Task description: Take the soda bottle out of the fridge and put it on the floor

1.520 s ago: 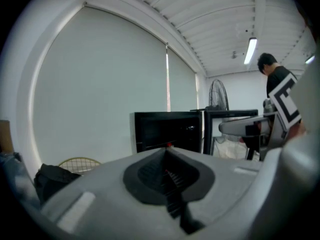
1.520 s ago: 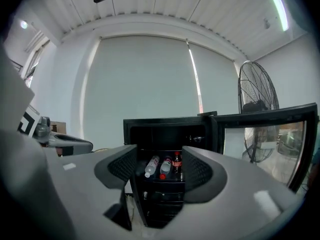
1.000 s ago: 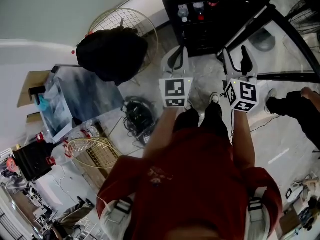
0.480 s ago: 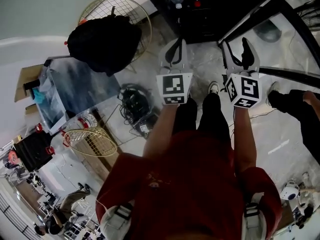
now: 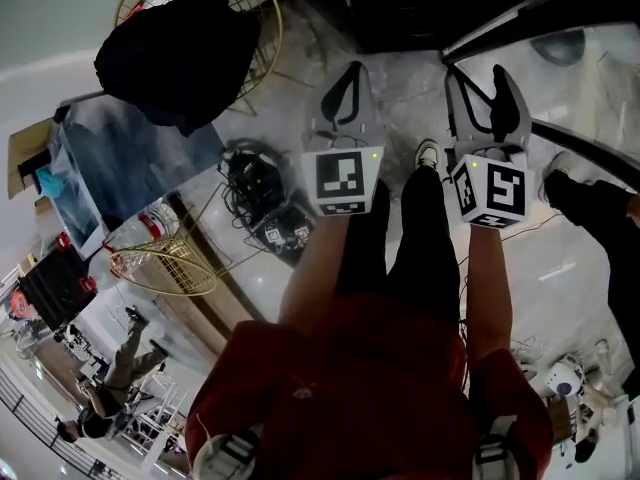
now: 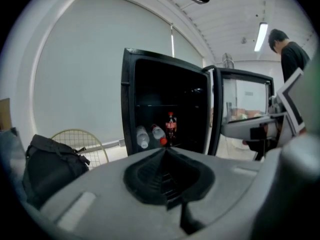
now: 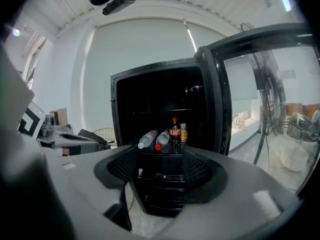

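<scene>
Head view alone: both marker cubes, the wearer's red top, the pale marbled floor [image 5: 400, 158] and a black fabric backpack [image 5: 175, 53] slumped on a round wire frame, off to the left of the left hand-held gripper. The fridge here is only a dark mass, and the bottle cannot be made out.
Gripper views alone: the boxy black fridge [image 7: 155, 70], its glass-paned door [image 7: 260, 99] swung wide, and the contents of its shelf.
Right gripper view alone: a small orange-yellow can [image 7: 183, 132] just right of the soda.
Soda bottle: a dark, red-labelled plastic soda bottle [image 7: 175, 131] stands on a fridge shelf, straight ahead of both hand-held grippers and well apart from them.
Axis: its long axis is vertical, with the red cap up.
Neighbours: two clear plastic water bottles [image 7: 148, 138] lie tilted just left of it, caps toward the grippers.
Left hand-held gripper [image 5: 350, 73]: its jaws are pressed together, black ribbed pads meeting with nothing between.
Right hand-held gripper [image 5: 476, 76]: its jaws are spread and empty, the fridge's lower front showing between the mesh-textured pads.
Materials: the gripper bodies are grey moulded plastic and the pads are matt black.
</scene>
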